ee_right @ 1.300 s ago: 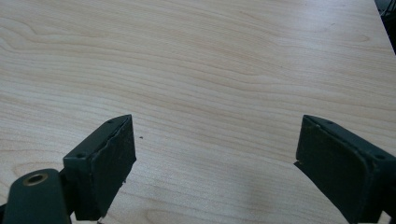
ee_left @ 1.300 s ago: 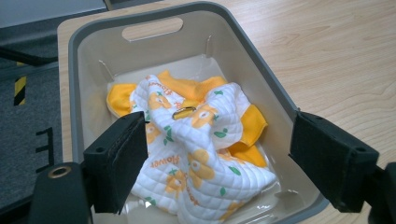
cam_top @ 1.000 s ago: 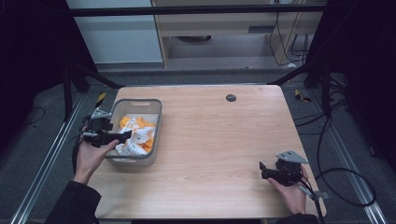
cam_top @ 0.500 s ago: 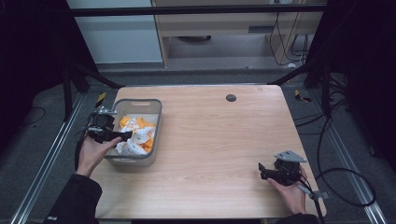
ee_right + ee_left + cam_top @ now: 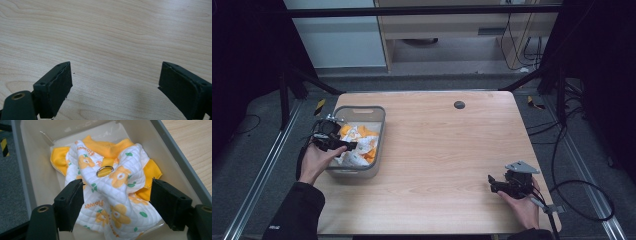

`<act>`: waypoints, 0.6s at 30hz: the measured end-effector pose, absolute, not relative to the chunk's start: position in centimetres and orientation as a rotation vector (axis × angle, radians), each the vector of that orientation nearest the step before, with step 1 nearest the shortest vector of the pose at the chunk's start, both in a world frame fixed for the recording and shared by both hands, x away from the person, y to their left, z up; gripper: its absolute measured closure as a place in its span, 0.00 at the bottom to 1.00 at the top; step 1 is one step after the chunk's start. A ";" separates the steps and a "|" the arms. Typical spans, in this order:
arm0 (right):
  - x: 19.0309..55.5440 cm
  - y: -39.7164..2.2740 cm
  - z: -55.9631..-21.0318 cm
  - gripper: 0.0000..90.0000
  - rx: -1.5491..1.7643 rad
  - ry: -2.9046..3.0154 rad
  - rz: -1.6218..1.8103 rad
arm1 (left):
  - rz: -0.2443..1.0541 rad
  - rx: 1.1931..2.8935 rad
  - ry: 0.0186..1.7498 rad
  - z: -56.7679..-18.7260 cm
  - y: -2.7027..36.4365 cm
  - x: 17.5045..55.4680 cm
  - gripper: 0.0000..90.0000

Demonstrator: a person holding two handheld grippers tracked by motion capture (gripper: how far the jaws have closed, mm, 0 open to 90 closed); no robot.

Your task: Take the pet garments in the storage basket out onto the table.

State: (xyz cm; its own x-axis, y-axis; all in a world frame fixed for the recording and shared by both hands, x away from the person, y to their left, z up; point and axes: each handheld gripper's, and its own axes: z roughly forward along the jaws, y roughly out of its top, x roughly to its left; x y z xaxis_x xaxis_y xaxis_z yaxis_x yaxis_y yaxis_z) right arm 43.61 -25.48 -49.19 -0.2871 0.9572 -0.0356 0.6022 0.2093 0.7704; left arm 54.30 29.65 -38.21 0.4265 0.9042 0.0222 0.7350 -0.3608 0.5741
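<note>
A white quilted pet garment [image 5: 112, 185] with orange flowers, yellow trim and a metal ring [image 5: 104, 171] lies crumpled in a grey plastic bin [image 5: 357, 111] at the table's left. My left gripper [image 5: 117, 202] reaches into the bin [image 5: 32, 157]. Its jaws straddle the garment [image 5: 357, 147] and have just been closing, with the cloth between them and no clear pinch. In the high view the left gripper [image 5: 343, 146] sits at the bin's left side. My right gripper [image 5: 493, 184] rests at the table's front right, and its jaws [image 5: 115, 85] stand open over bare wood.
A dark round hole [image 5: 459, 104] is set in the wooden table [image 5: 437, 150] near its far edge. Cables [image 5: 582, 195] lie on the floor to the right, and a metal rail [image 5: 257, 185] runs along the left.
The left gripper has moved a little down and further into the bin over the garment. The right hand has stayed where it was.
</note>
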 end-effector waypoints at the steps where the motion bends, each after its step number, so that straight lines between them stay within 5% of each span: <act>1: 43.6 -25.5 -49.2 0.13 1.441 1.972 0.897 | 0.453 2.205 1.391 -38.4 29.5 54.5 0.31; 18: 43.7 -25.4 -49.3 0.13 1.444 1.982 0.887 | 0.379 2.290 1.427 -40.2 29.0 55.7 0.41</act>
